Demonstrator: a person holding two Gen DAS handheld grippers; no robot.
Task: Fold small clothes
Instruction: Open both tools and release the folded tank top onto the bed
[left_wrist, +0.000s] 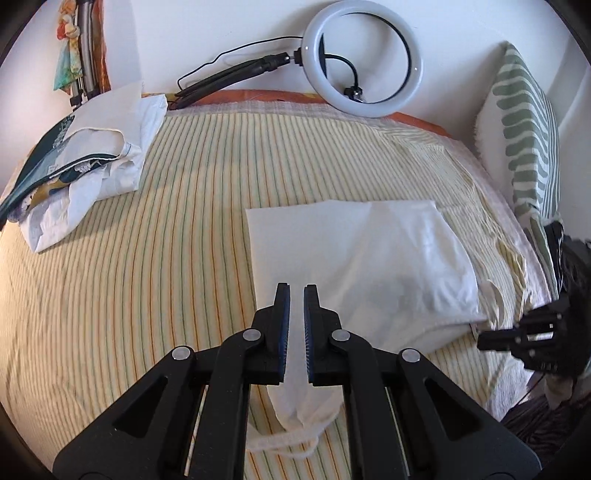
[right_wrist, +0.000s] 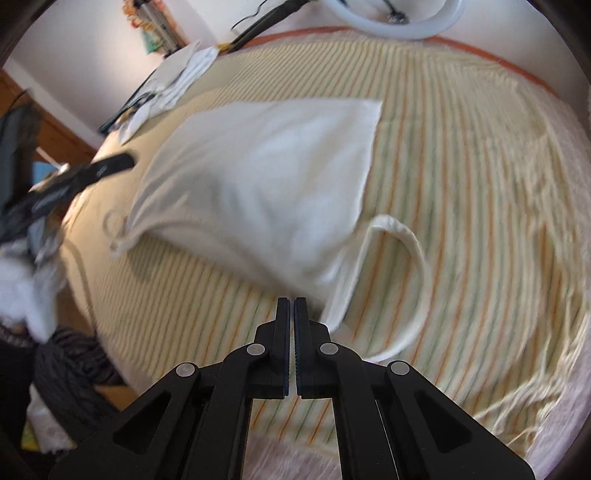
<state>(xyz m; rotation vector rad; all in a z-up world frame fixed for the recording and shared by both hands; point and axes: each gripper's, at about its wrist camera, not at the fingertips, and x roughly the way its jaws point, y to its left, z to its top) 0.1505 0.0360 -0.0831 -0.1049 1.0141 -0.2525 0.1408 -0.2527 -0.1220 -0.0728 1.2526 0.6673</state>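
- striped yellow-green woven bedspread (left_wrist: 166, 229) fills both views; a white round ring light (left_wrist: 364, 59) leans at 12 o'clock and a heap of white and teal crumpled clothes (left_wrist: 85, 162) sits at 10 o'clock.
- white cotton strappy top (left_wrist: 362, 258) lies partly folded at centre, toward 2 o'clock.
- left gripper (left_wrist: 296, 291) is clamped on its near hem.
- right gripper (right_wrist: 291, 304) is clenched, seemingly on nothing, just beside a strap (right_wrist: 413, 251).
- likely mid-fold; next, carry the held hem across to 12 o'clock.
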